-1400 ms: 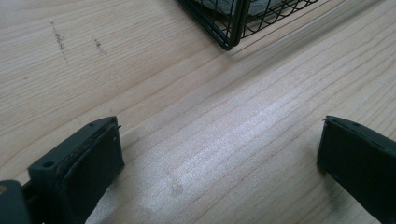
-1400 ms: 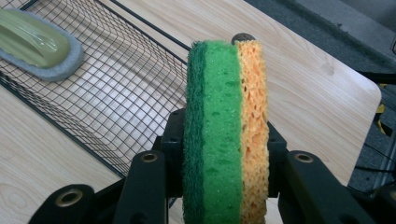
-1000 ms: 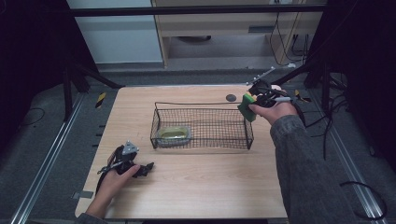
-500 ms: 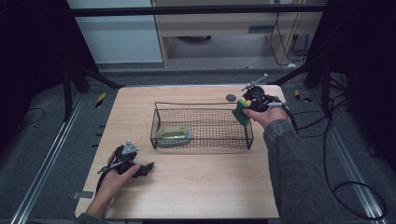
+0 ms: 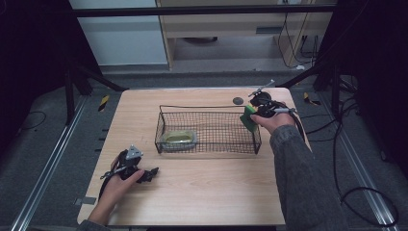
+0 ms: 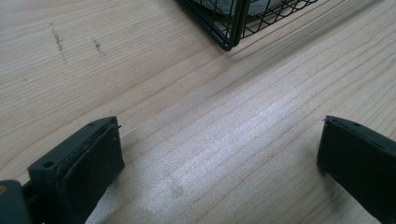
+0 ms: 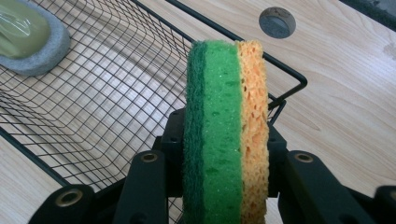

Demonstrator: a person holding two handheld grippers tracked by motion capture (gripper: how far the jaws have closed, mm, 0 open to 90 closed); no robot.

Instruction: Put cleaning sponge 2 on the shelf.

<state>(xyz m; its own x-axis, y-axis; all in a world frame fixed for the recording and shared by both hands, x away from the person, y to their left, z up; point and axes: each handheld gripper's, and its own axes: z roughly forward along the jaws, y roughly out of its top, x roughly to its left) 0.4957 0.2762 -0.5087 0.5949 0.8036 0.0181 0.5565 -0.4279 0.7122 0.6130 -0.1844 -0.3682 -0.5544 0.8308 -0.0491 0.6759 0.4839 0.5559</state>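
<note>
Sponge [image 7: 226,126] clamped on edge in the right gripper [image 5: 251,117], jaws pressed against its green scourer face and its orange face, so it hangs thin side down. That looks like the grip for slipping it in over the wire, and it sits right at the right end wall of the wire basket [image 5: 208,107], partly over the rim. Inside, at the far left end, lies a grey-rimmed pad with something olive-green on top [image 5: 178,138], well apart from the sponge, so the floor beneath looks free. The top rail by the corner seems the one thing to catch on. A dark round disc [image 5: 237,100] sits on the table [image 5: 202,192] behind the basket. Left gripper [image 5: 144,174] rests on the wood near the front left corner, jaws wide and holding nothing.
</note>
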